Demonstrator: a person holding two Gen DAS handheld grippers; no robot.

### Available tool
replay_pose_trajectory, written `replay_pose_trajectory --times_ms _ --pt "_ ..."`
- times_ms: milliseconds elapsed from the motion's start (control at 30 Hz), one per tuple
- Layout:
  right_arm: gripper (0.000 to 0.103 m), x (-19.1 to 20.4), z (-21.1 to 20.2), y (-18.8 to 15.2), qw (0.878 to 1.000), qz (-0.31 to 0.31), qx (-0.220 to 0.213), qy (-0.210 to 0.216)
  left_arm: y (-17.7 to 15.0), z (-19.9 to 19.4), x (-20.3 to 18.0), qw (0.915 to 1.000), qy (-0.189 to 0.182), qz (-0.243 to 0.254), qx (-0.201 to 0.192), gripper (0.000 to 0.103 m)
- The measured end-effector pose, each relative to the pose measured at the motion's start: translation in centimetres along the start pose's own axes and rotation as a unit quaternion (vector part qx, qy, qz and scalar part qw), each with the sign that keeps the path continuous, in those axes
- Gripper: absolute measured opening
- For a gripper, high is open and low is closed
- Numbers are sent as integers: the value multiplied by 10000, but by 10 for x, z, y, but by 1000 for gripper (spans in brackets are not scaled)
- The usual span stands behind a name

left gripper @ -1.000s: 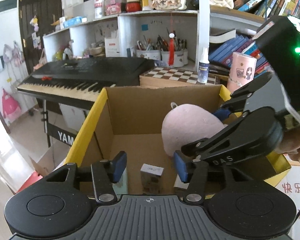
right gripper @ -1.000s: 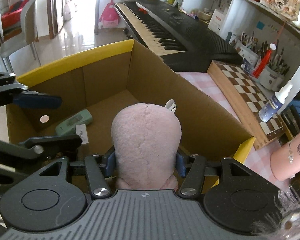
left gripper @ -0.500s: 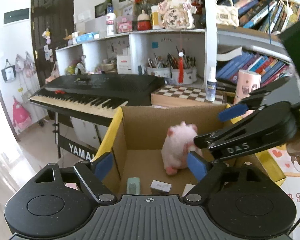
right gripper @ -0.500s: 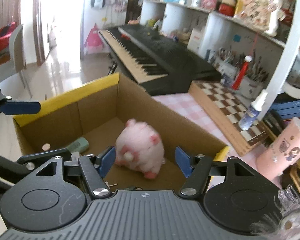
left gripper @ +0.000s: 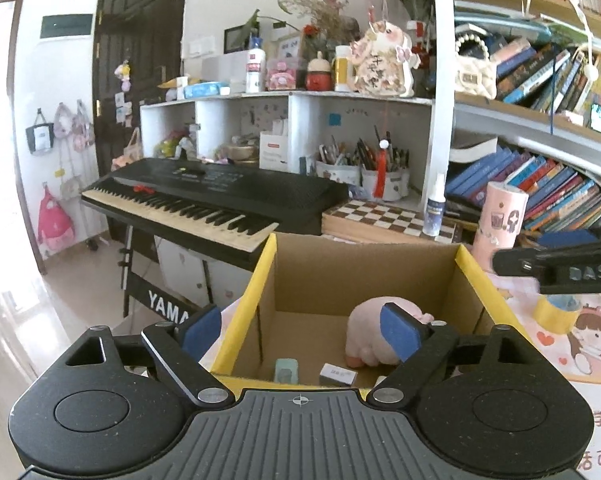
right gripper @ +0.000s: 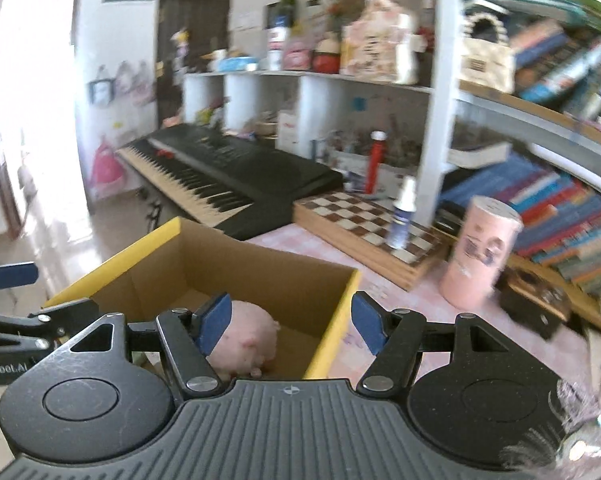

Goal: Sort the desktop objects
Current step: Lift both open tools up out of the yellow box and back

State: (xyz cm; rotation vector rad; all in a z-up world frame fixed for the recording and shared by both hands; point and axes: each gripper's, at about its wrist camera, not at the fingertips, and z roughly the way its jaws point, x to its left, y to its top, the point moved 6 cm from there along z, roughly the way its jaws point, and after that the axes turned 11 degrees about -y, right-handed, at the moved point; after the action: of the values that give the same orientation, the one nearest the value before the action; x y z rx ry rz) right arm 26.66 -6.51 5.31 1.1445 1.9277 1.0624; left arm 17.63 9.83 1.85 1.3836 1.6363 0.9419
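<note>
A pink plush pig lies on the floor of the yellow-rimmed cardboard box, beside a small green item and a small white carton. My left gripper hovers over the box's near rim; its jaws are opening and nothing is between them. The right gripper is open and empty above the box's right wall, with the pig below its left finger. The left gripper's fingers show at the left edge of the right wrist view.
A black keyboard stands behind the box on the left. A chessboard, a spray bottle and a pink cylinder stand behind it on the right. A yellow tape roll lies to the right, under packed bookshelves.
The right gripper let go of the plush pig, which dropped into the box. Both grippers drew back and rose above it. The left jaws spread wider.
</note>
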Motion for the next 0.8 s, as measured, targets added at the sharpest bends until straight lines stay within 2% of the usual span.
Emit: replay_pose_trajectory --times_ms 300,800 --pt "64 -9 -42 -32 9976 482 120 -492 -14 -26 3 9998 -188 -4 -27 89" --pt "60 24 -110 -97 9910 839 383 -970 -44 -72 12 9992 -386 -70 61 89"
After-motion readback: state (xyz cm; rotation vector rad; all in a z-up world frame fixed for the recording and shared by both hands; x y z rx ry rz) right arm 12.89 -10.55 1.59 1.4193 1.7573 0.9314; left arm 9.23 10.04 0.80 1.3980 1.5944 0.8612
